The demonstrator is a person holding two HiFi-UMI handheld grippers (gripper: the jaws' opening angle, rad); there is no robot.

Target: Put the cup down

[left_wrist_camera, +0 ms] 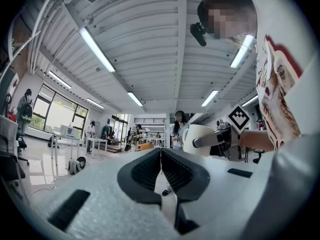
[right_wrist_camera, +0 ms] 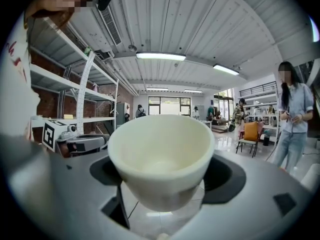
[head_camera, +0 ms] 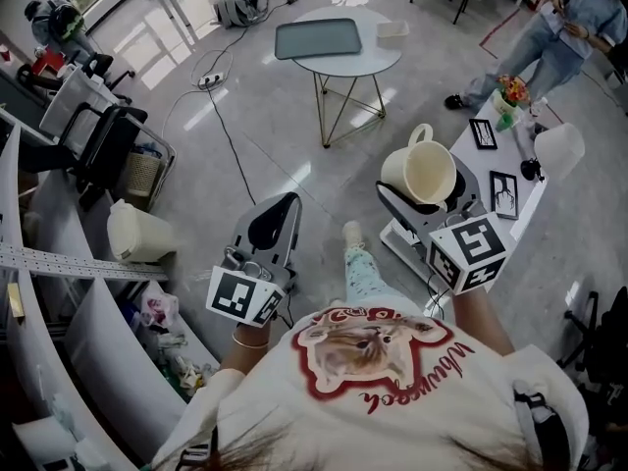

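One cup (right_wrist_camera: 161, 159) clamped in right claw (right_wrist_camera: 162, 176)

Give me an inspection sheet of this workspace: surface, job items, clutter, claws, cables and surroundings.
Surface: round table ahead, bearing a grey tray and a small white box; white side table at the right.
Job's things: cream cup, empty, held off any surface.
Clutter: picture frames and flowers on the side table.
Claws: right claw shut on the cup; left claw shut, empty.
Cables: black cable runs across the floor from a power strip.
Surroundings: glossy tiled floor; a person stands beyond the side table.
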